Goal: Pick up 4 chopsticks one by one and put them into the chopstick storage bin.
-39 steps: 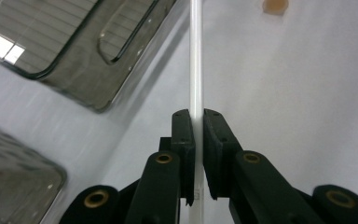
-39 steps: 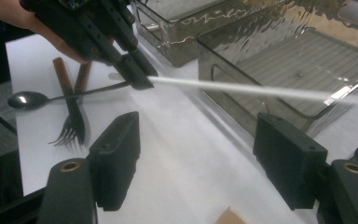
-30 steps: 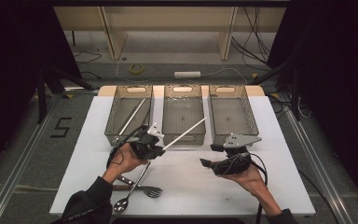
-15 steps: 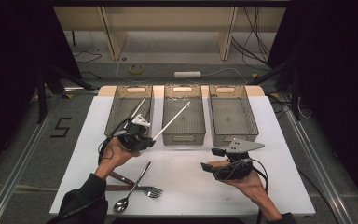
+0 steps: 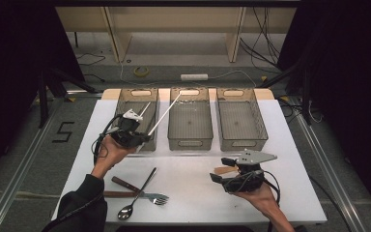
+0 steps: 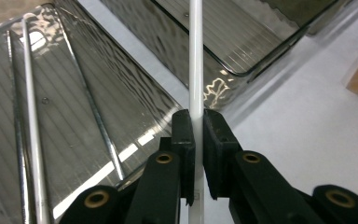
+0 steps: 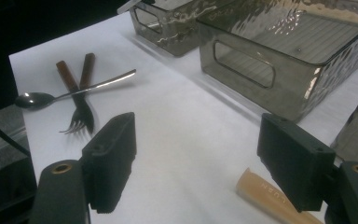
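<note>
Left tool clamps white stick above left bin's rim; right tool gapes over bare table.

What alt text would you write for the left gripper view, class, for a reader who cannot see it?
The left gripper is shut on a thin white chopstick that runs straight up the picture. Behind it, a second white chopstick lies in a smoky clear bin, with another bin beside it on the white table.

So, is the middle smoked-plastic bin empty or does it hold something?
Empty, as far as visible: the middle smoked-plastic bin shows a bare ribbed floor; the thin white stick crosses above its corner, clamped in the left hand-held gripper.
</note>
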`<state>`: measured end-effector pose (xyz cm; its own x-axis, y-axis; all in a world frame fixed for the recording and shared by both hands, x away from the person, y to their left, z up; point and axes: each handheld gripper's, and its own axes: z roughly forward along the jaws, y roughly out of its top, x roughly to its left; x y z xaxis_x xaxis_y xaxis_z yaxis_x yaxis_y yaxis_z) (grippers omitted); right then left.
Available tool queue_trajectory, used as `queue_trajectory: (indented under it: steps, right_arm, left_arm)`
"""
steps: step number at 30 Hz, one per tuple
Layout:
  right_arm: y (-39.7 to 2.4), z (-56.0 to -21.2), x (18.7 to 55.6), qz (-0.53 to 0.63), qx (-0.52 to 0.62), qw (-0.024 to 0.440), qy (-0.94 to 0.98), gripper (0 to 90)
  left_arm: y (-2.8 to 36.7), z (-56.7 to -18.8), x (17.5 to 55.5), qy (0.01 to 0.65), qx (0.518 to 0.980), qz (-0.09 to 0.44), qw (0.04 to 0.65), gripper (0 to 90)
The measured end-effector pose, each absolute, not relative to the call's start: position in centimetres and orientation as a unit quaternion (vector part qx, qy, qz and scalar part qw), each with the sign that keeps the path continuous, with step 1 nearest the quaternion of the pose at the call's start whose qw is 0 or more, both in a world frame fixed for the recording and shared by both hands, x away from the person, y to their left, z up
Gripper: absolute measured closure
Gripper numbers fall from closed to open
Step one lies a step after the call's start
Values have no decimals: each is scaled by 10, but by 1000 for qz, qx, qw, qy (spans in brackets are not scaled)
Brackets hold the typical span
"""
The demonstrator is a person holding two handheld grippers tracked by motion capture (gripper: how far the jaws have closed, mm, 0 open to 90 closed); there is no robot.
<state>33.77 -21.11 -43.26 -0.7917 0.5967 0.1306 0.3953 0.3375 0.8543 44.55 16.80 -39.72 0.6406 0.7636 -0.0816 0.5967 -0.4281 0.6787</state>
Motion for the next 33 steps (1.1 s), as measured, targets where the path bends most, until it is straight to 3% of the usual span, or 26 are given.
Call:
queue_trajectory:
  steps: [19,33]
  right_arm:
    - [-214,-434,330,483,304,100,815,284]
    - [-213,-433,327,485,301,96,815,283]
  left_arm:
    - [194,-389,485,467,807,151,330,833]
    - [212,-405,506,511,787,159,309,832]
